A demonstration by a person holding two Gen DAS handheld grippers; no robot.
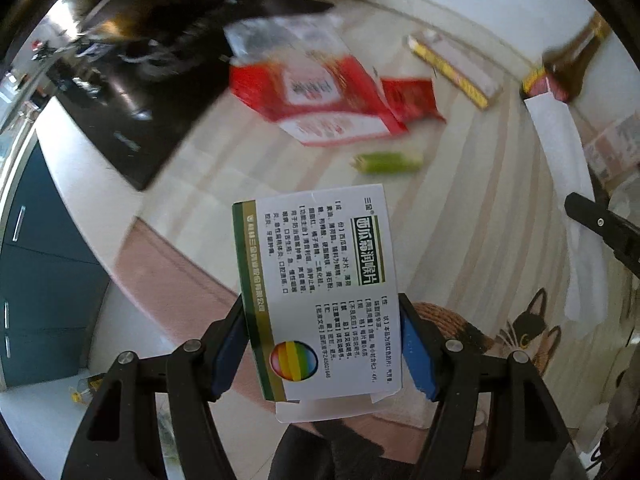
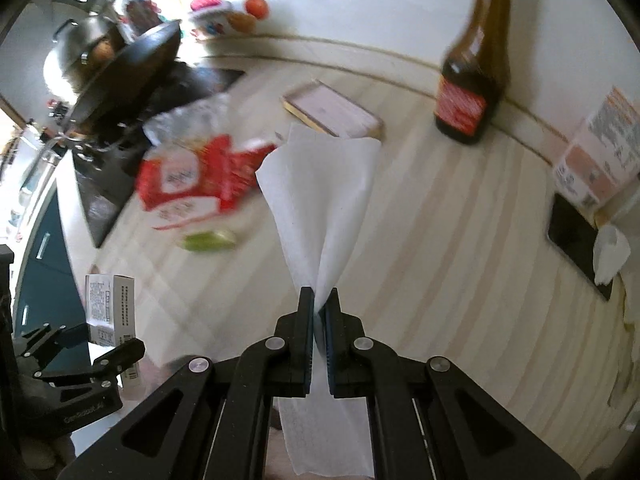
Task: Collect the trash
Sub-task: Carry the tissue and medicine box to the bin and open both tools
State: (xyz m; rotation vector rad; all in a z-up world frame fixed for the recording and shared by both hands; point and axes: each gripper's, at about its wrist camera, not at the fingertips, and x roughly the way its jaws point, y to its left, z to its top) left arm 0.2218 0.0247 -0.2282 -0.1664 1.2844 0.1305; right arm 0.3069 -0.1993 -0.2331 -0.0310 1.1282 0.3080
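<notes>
Above the tabletop (image 2: 440,240), my left tool (image 1: 324,344) pinches a light, crushable medicine box (image 1: 320,292); my right tool (image 2: 319,344) clamps limp tissue (image 2: 320,200) (wrappers wait at eleven o'clock).

The medicine box (image 1: 316,292) was white with black print, a green and olive band along one edge and a rainbow-striped disc, while the paper towel (image 2: 320,200) was plain white. The desk (image 2: 460,240) carried pale cream and beige stripes. On it lay a red and white packet (image 2: 200,176), a light green scrap (image 2: 210,240) and a brown bottle (image 2: 474,68) with a red label.
</notes>
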